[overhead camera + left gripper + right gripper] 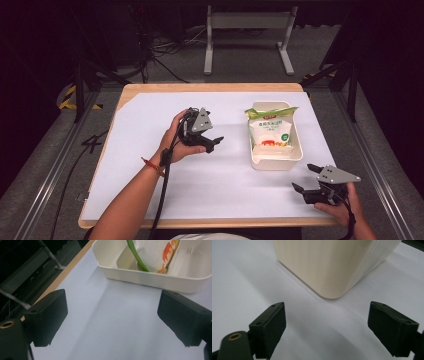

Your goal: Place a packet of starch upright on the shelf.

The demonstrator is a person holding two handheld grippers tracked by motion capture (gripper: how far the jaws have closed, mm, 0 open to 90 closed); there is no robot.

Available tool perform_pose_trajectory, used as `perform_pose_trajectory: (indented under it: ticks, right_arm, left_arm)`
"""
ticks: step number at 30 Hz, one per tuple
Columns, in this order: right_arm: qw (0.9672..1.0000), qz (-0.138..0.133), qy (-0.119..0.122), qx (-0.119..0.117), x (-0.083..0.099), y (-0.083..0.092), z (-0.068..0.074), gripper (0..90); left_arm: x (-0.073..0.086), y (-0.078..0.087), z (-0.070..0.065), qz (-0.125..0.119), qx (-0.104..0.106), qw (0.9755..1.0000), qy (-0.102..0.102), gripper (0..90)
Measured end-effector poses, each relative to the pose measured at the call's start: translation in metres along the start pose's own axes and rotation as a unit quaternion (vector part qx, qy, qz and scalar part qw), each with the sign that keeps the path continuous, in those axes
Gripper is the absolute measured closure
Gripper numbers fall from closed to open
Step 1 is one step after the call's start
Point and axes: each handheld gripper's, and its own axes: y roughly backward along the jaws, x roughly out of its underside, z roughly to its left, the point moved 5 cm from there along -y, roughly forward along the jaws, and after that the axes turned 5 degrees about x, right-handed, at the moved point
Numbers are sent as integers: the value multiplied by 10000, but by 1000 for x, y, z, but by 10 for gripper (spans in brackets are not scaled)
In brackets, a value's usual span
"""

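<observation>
As the snack packet [270, 131] lies inside the white bin [296, 155] at right-centre of the worktop [150, 175], placing looks done | left gripper [214, 141]: jaws apart, empty, left of bin | right gripper [306, 178]: jaws apart, empty, near corner | left: withdrawal only.

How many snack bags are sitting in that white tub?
1. A single white snack bag with a green top lies inside the cream plastic tub, right of the table's middle. A second bag beneath it cannot be ruled out, though none shows.
</observation>
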Motion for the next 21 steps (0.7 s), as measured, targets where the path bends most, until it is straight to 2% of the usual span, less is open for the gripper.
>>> perform_pose_trajectory:
  ticks: [3,11,12,15,21]
  right_arm:
    - [10000,7,3,-3,0,0,0,149]
    - [10000,11,13,5,0,0,0,150]
    - [10000,11,22,5,0,0,1,149]
    - [10000,10,15,14,0,0,0,149]
    - [10000,17,24,14,0,0,1,149]
  left_arm:
    - [3,3,-1,-34,-7,10000,11,104]
    - [20,13,-3,161,-104,9998,30,92]
    - [23,15,-2,202,-125,9997,-21,91]
    - [35,20,-2,288,-134,9995,58,88]
    - [48,26,-1,418,-222,9988,95,88]
